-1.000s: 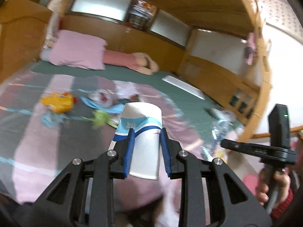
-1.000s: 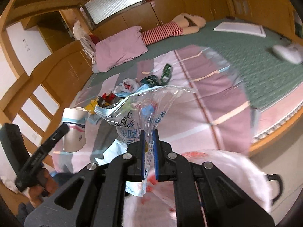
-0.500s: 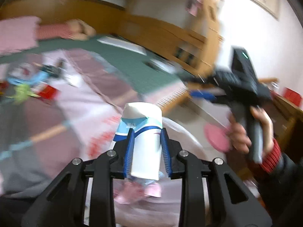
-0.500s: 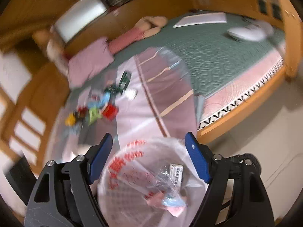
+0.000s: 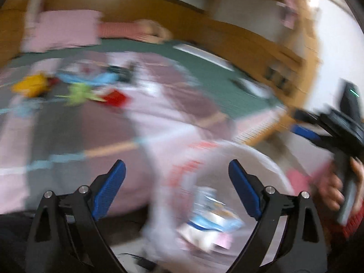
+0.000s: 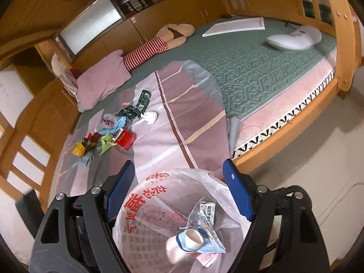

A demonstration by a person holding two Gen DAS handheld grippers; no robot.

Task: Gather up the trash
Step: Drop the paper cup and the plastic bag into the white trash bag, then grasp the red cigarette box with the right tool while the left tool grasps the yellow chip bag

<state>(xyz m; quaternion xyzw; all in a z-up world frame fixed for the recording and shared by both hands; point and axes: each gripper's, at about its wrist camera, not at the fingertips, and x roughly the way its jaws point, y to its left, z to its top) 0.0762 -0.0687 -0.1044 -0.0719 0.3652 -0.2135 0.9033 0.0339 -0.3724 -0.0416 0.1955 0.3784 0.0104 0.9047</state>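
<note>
A white trash bag (image 6: 145, 207) with red print stands open beside the bed. A white and blue paper cup (image 6: 182, 246) and a clear wrapper (image 6: 202, 216) lie inside it. My right gripper (image 6: 178, 182) is open and empty above the bag's mouth. My left gripper (image 5: 177, 182) is open and empty, also over the bag (image 5: 250, 159); this view is blurred. Loose trash (image 6: 113, 132) lies on the bed: a red box (image 6: 125, 140), a green wrapper (image 6: 105, 144), a yellow packet (image 6: 78, 149), a white tissue (image 6: 150, 116), a dark green packet (image 6: 143, 99).
A pink striped sheet (image 6: 182, 118) covers the near part of the green mattress (image 6: 250, 68). A pink pillow (image 6: 102, 82) and a striped plush doll (image 6: 159, 43) lie at the back. A white board (image 6: 234, 27) and white cushion (image 6: 293, 38) lie at right. The wooden bed edge (image 6: 284, 136) borders tiled floor.
My left gripper has opened and dropped the paper cup into the bag. My right gripper stays open after releasing the clear wrapper into the bag. Both views have swung slightly.
</note>
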